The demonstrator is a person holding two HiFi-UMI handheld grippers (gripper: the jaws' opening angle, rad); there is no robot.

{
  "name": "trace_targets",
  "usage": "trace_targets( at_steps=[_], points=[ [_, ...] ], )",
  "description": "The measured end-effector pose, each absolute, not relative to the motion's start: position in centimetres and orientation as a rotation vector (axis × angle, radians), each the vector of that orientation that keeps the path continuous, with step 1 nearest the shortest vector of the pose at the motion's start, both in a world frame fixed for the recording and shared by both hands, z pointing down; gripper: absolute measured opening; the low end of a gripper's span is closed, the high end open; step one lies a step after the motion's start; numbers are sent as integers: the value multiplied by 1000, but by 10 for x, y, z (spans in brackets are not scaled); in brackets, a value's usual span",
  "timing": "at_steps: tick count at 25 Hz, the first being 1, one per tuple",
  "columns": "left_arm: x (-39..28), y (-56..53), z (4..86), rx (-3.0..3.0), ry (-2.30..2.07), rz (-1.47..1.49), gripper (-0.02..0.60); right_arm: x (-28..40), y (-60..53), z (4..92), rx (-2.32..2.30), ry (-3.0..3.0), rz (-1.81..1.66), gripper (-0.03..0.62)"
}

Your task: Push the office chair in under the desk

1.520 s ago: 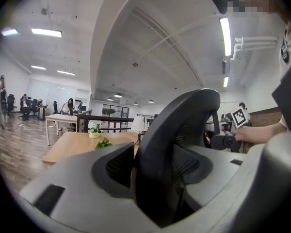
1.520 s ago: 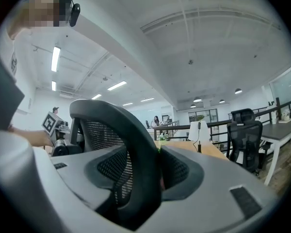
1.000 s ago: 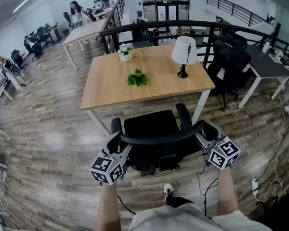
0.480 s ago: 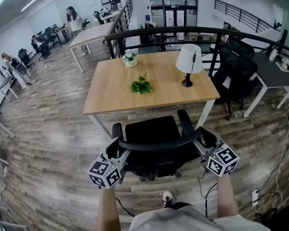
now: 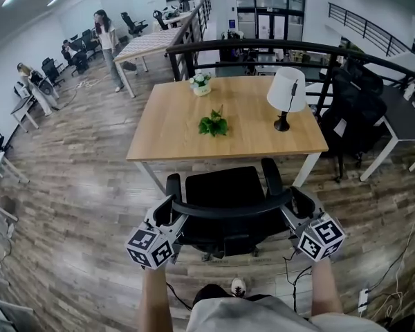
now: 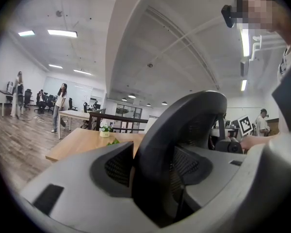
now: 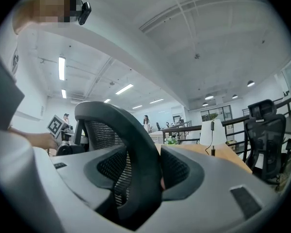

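Note:
The black office chair [image 5: 225, 199] stands just in front of the wooden desk [image 5: 249, 126], its seat front near the desk's front edge. My left gripper [image 5: 169, 221] clamps the left edge of the mesh backrest [image 6: 184, 125]; in the left gripper view the rim sits between the jaws of that gripper [image 6: 155, 164]. My right gripper [image 5: 291, 211] holds the backrest's right edge. The same rim [image 7: 121, 125] fills the gap between the right gripper's [image 7: 140, 174] jaws. Both forearms reach in from below.
On the desk stand a white lamp [image 5: 287, 92], a small green plant [image 5: 214, 124] and a flower pot [image 5: 200, 81]. Black chairs [image 5: 356, 113] and another desk sit to the right, and a dark railing [image 5: 263, 47] runs behind. Cables [image 5: 294, 279] lie on the floor. People stand far left.
The chair has rolled a little toward the desk with both grippers still on its backrest. The head view has moved forward with it.

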State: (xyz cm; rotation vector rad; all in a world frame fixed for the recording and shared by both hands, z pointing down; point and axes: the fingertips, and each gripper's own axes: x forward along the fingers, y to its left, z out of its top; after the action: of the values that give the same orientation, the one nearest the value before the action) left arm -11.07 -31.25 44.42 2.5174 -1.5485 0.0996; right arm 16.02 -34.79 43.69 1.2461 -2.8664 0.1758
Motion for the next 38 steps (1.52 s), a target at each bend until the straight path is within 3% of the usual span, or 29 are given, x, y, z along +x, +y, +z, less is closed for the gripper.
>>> trace_targets(
  at_steps=[38],
  points=[
    [-157,-529,441,2605,-1429,61,276,114,-558,429,1370,-2842,236,242]
  ],
)
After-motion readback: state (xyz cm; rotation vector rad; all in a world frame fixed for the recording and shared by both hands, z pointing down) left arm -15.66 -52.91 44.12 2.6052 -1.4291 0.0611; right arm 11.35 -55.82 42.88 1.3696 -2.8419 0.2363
